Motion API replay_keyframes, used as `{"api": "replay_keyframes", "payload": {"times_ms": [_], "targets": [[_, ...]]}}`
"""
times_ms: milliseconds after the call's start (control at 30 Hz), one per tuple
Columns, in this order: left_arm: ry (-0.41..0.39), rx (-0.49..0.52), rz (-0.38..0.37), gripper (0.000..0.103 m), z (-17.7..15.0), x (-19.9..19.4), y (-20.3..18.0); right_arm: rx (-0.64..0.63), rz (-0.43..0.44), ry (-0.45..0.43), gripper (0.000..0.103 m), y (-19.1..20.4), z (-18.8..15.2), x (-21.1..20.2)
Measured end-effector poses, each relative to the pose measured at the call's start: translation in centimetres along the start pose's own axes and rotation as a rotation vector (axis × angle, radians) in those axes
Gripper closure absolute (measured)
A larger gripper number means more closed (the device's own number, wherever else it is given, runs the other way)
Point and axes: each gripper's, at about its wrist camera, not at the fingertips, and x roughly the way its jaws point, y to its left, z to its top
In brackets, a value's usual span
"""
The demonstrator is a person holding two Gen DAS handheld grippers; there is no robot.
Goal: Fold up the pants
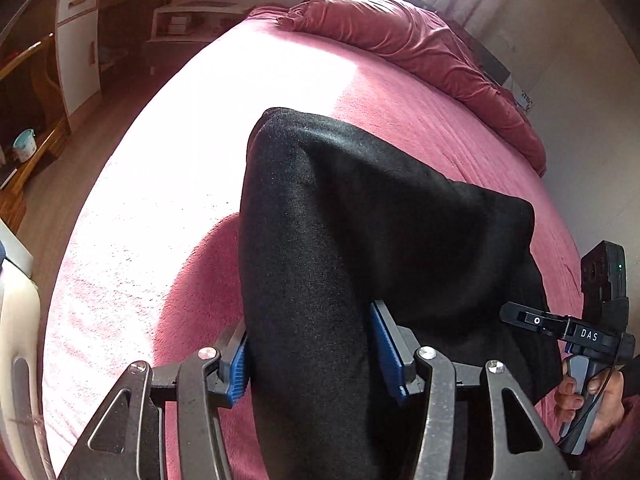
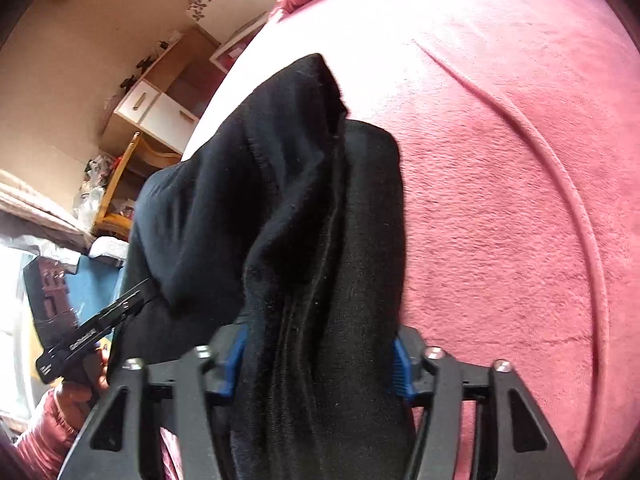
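Observation:
The black pants (image 1: 360,216) hang bunched over a pink bed (image 1: 168,208). My left gripper (image 1: 310,356) is shut on a thick fold of the pants, blue pads pressing both sides. My right gripper (image 2: 318,360) is shut on another bunch of the same pants (image 2: 288,208), with a hem seam showing at the top. The right gripper also shows at the right edge of the left wrist view (image 1: 532,320), against the cloth's edge. The left gripper shows at the left edge of the right wrist view (image 2: 120,312). The cloth is lifted between the two.
The pink bedspread (image 2: 520,200) has a long curved crease. A pink pillow or duvet roll (image 1: 420,48) lies at the bed's far end. White and wood cabinets (image 1: 78,44) and a wooden chair (image 2: 124,184) stand beside the bed on a wood floor.

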Motion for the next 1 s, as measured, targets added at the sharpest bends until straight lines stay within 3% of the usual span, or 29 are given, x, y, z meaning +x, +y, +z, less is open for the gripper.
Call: {"api": "replay_keyframes", "payload": {"times_ms": [133,400,600,700,867,1000], "targets": [[-0.035,-0.011,0.03,0.047,0.3,-2.1,-0.6,-0.004,-0.014,-0.03,0.031,-0.2,-1.1,-1.8],[-0.136,-0.035,0.117,0.047,-4.0,-7.4,-0.4,-0.055,-0.063,-0.09,0.028,0.9,-4.3,-5.3],[-0.097,0.053,0.227,0.047,-6.7,-5.7,-1.6,-0.065,-0.192,-0.093,0.029,1.0,-5.5,-4.7],[-0.122,0.027,0.204,0.047,-6.8,-7.3,-1.9,-0.063,-0.24,-0.148,0.029,2.2,-6.1,-6.0],[-0.198,0.065,0.194,0.047,-7.2,-10.0,-4.0,-0.104,-0.375,-0.315,0.026,6.8,-8.3,-9.1],[-0.262,0.069,0.18,0.047,-8.9,-12.5,-5.2,-0.145,-0.404,-0.385,0.023,9.9,-10.6,-10.2]]}}
